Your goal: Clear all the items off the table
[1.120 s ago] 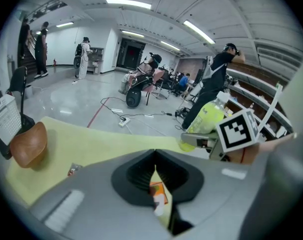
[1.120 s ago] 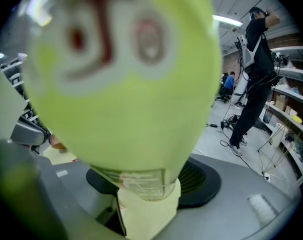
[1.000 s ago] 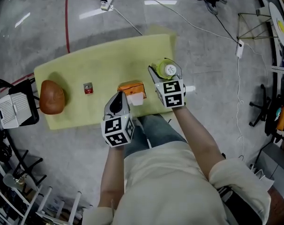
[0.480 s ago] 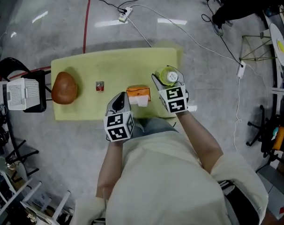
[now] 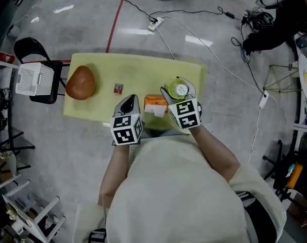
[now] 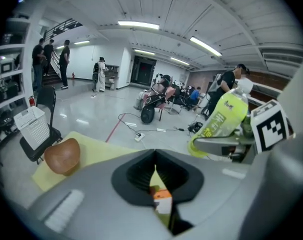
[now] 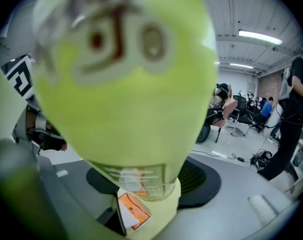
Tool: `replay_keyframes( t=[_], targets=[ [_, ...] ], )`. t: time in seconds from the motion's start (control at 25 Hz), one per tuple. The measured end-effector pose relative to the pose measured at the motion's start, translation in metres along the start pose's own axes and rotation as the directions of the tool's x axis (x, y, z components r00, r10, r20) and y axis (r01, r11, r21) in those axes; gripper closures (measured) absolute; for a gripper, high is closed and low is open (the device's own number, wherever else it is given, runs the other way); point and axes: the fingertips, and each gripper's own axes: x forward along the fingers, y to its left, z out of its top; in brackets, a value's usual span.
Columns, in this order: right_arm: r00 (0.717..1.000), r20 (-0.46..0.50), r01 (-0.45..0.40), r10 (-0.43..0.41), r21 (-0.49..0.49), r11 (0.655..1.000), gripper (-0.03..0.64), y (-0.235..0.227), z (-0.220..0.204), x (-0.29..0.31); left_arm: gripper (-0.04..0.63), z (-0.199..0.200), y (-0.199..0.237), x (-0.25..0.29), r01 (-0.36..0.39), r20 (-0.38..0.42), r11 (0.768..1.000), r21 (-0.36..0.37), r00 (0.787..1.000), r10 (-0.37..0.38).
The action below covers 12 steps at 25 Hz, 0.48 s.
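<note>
A yellow-green table (image 5: 138, 67) carries a brown rounded lump (image 5: 81, 82), a small red item (image 5: 118, 88) and an orange-and-white carton (image 5: 156, 105) near its front edge. My right gripper (image 5: 178, 88) is shut on a lime-green bottle (image 5: 180, 90), held above the table's front right; the bottle (image 7: 126, 84) fills the right gripper view. My left gripper (image 5: 130, 102) is shut and empty, just left of the carton. In the left gripper view the jaws (image 6: 155, 156) meet, the carton (image 6: 161, 196) shows below them, the brown lump (image 6: 62, 155) lies left and the bottle (image 6: 224, 116) right.
A white basket (image 5: 34, 78) rests on a black chair (image 5: 29, 49) at the table's left end. Cables and a power strip (image 5: 154, 21) lie on the grey floor beyond the table. Racks stand at the far left. People and chairs are far off in the hall.
Both grippers have risen, the right one still carrying the green bottle. The head view has swung, so the table now sits higher and more level in the picture. Items on the table have not moved.
</note>
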Motion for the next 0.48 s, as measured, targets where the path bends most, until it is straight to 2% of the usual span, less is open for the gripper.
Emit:
replay_keyframes(
  t=[0.24,0.48],
  targets=[
    [0.995,0.008,-0.098,0.098,-0.051,0.994,0.319,0.039,0.013,0.002,0.586,0.005,0.027,-0.024,-0.071,0.056,0.996,-0.055,0.996,0.074],
    [0.984,-0.002,-0.180,0.181,-0.111,0.977,0.318,0.078,0.024,0.007,0.586,-0.007,0.067,-0.057,-0.160,0.081,0.977,-0.142,0.982,0.173]
  ],
)
